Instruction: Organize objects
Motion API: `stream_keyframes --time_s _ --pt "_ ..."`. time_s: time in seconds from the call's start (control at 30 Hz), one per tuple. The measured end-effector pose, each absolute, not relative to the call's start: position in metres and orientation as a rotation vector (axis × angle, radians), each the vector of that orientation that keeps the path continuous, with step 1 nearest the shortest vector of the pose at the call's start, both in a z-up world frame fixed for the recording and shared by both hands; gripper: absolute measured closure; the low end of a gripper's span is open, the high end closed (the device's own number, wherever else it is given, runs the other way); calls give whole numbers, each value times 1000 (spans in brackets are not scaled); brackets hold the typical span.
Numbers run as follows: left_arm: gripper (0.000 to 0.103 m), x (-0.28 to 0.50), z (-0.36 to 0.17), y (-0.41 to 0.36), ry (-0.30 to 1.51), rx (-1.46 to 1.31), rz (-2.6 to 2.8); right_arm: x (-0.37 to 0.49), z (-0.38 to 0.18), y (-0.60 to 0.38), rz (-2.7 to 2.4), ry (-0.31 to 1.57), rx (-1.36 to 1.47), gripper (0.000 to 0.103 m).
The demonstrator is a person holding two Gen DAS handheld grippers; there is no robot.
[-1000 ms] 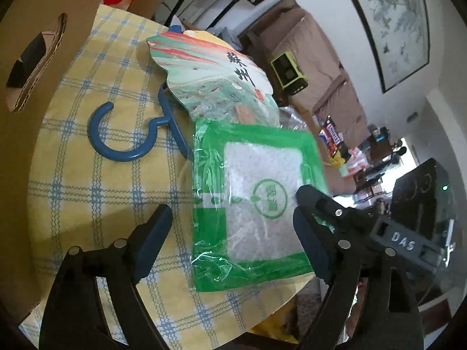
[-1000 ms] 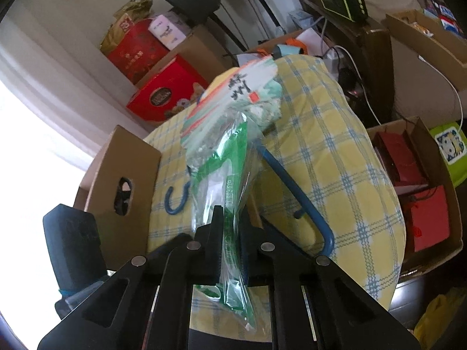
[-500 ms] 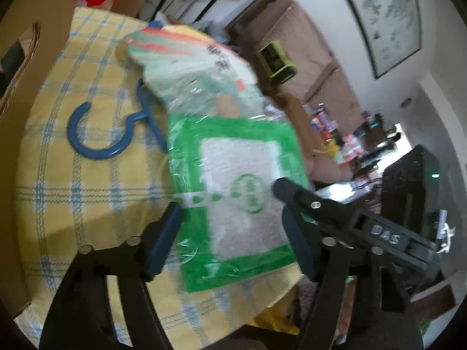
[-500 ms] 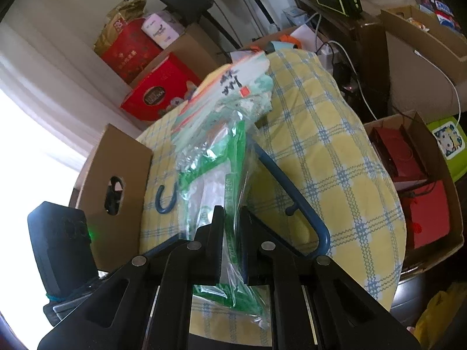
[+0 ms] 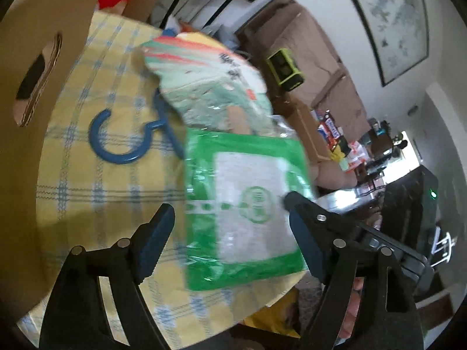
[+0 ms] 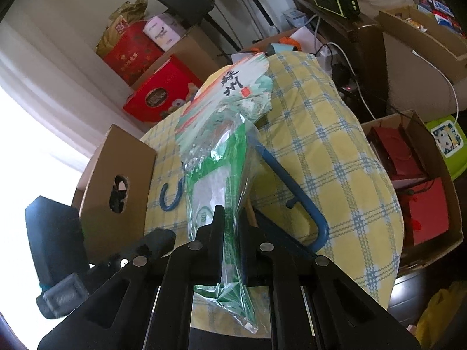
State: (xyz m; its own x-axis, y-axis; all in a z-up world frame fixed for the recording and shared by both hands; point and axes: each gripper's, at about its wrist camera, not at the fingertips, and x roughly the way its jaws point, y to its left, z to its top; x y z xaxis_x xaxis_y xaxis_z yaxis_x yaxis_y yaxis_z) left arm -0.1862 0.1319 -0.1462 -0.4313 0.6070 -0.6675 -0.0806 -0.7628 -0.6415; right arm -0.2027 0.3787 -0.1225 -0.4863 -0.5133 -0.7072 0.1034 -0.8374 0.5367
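Change: since a second ago the left-wrist view has blurred and the green packet sits a little higher on the cloth
Right gripper (image 6: 232, 221): jaws pressed together on the edge of the green plastic packet (image 6: 217, 180), which stands on edge between them
Left gripper (image 5: 230, 221): jaws spread wide, holding nothing, one on either side of the packet (image 5: 245, 207) and apart from it
Packet: glossy crinkled film, green border, white granular window with a round green logo, over the near edge of the table
Fan-shaped card (image 5: 210, 78): printed in red and green with black characters, lying just beyond the packet and overlapping its top
Blue plastic hanger (image 5: 122, 134): hook bare on the cloth, its arm running under card and packet
Tablecloth (image 5: 87, 192): yellow with blue checks
Cardboard box (image 5: 43, 58): brown, with a hand-hole, standing left of the hanger
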Motion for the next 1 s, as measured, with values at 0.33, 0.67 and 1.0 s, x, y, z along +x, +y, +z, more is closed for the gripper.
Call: stream_keyframes --time_s 0.33,0.67,1.0 --pt "17 -189 -158 141 -745 -1345 2155 -203 -129 370 -2395 -513 1359 95" --pt "16 -191 -156 139 -851 -1312 2036 -202 -128 367 -2389 -539 1330 95" --pt "17 -188 -134 138 -889 -1223 2013 -194 -104 376 -2363 -637 1244 95"
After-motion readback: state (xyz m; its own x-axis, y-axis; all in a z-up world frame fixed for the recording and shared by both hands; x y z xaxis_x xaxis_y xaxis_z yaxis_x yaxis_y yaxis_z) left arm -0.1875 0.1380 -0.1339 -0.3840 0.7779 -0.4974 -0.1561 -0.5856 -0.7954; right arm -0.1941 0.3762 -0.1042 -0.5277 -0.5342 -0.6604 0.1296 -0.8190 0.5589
